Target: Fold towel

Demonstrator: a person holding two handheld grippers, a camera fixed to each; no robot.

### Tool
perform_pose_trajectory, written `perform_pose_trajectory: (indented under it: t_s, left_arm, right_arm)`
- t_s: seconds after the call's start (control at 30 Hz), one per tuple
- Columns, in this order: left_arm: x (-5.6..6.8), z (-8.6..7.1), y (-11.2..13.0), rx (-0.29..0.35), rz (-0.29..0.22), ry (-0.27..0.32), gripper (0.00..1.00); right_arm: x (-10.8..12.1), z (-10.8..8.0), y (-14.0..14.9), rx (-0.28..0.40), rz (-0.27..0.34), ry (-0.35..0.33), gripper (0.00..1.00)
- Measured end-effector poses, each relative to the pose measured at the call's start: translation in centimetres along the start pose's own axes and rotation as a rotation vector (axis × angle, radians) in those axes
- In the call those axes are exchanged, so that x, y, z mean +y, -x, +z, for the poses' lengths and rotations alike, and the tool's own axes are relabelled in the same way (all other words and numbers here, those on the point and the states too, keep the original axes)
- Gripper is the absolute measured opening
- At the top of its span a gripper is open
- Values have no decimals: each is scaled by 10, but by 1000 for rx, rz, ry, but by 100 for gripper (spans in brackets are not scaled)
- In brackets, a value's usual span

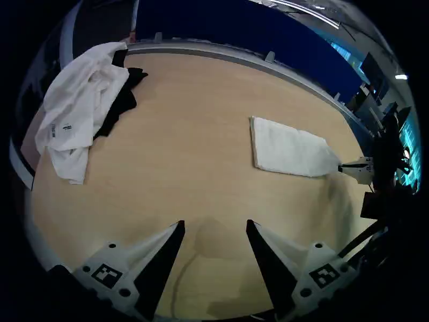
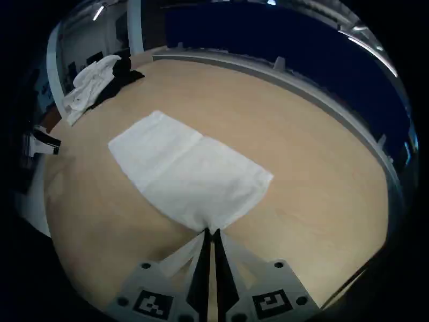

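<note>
A white towel (image 2: 187, 172) lies folded flat on the wooden table (image 2: 300, 155), a crease running across its middle. My right gripper (image 2: 211, 232) is shut on the towel's near corner, the cloth pinched between the black fingertips. In the left gripper view the same towel (image 1: 287, 147) lies at the right, and the right gripper (image 1: 346, 167) shows at its far corner. My left gripper (image 1: 214, 225) stands open above bare table, well away from the towel, with nothing between its fingers.
A heap of white and black clothes (image 1: 86, 107) lies at the table's far left corner, seen smaller as the clothes heap (image 2: 99, 80) in the right gripper view. A grey rail and blue partition (image 1: 241, 27) border the table's far edge.
</note>
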State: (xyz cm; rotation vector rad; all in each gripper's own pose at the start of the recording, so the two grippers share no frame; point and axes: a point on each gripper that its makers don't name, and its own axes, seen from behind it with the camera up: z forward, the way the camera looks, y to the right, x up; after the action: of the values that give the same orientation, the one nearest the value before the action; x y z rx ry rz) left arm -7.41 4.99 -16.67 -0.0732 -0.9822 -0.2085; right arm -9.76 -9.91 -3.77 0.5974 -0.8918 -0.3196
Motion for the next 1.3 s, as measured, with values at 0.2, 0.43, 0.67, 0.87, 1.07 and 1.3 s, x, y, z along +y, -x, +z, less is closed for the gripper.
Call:
perform_pose_trajectory:
  t_s: [0.2, 0.43, 0.67, 0.87, 1.07, 1.3]
  left_arm:
    - [-3, -7, -1, 12, -12, 5, 84]
    - [-7, -18, -4, 30, -3, 1, 84]
    - [-8, -31, -3, 48, -18, 15, 84]
    - [-11, -41, 3, 55, -36, 23, 84]
    - [-17, -48, 9, 60, -44, 17, 84]
    - [-29, -53, 13, 71, -68, -3, 84]
  right_arm:
    - [-3, -12, -46, 59, -50, 9, 5]
    - [-23, -16, -103, 113, -136, -3, 5]
    - [-47, -3, -127, 110, -202, -30, 5]
    - [-77, 9, -147, 114, -256, -72, 5]
    - [-118, 33, -159, 102, -329, -128, 5]
    - [-167, 77, -141, 36, -384, -196, 5]
